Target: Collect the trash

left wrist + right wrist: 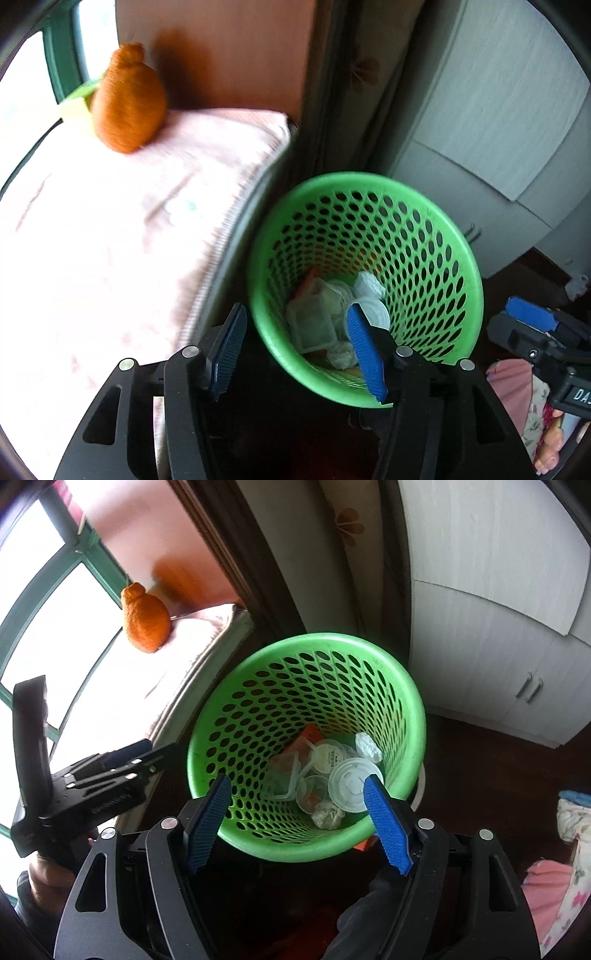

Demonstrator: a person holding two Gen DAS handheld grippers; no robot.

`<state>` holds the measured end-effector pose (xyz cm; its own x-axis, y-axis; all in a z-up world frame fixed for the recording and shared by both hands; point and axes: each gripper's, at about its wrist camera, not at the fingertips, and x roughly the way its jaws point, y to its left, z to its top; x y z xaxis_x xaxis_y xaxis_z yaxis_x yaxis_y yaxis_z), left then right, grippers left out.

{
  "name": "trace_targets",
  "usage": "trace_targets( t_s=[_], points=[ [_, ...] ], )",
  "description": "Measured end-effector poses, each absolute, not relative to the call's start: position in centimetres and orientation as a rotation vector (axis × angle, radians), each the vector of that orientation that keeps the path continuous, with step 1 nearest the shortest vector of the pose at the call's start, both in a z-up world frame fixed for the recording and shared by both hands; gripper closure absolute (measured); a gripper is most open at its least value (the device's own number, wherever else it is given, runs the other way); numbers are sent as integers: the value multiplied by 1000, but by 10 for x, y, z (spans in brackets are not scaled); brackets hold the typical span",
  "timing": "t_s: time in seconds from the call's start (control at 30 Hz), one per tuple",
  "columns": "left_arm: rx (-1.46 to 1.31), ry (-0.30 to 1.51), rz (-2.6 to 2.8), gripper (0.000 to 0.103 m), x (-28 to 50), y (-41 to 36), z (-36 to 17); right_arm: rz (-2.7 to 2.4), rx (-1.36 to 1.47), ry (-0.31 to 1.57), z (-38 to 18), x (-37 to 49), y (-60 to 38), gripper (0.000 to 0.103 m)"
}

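Your left claw (299, 354) gapes empty just above the green bin (469, 266), since the trash (325, 317) lies inside below it; your right claw (299, 827) hangs wide open, holding nothing.

Far left I see an orange plush toy (146, 622) resting on a pale pink mattress (110, 229), below a green-framed window (48, 579). On the right stands a white cabinet (491, 627) with two metal handles (532, 688), on a dark wooden floor (480, 768). Floral pink fabric (561, 904) sits near right.
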<state>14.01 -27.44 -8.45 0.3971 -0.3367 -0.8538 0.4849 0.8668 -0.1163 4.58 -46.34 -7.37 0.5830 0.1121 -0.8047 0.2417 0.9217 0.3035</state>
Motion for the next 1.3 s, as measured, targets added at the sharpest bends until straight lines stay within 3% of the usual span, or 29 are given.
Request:
trace_targets(
  t_s=[0.2, 0.53, 1.3],
  points=[
    [122, 981, -480, 30, 134, -244, -61, -67, 354, 932, -63, 46, -444, 27],
    [85, 912, -383, 17, 121, -203, -34, -52, 297, 887, -46, 47, -415, 23],
    [9, 781, -247, 9, 77, -121, 4, -10, 186, 769, -3, 32, -362, 12]
  ],
)
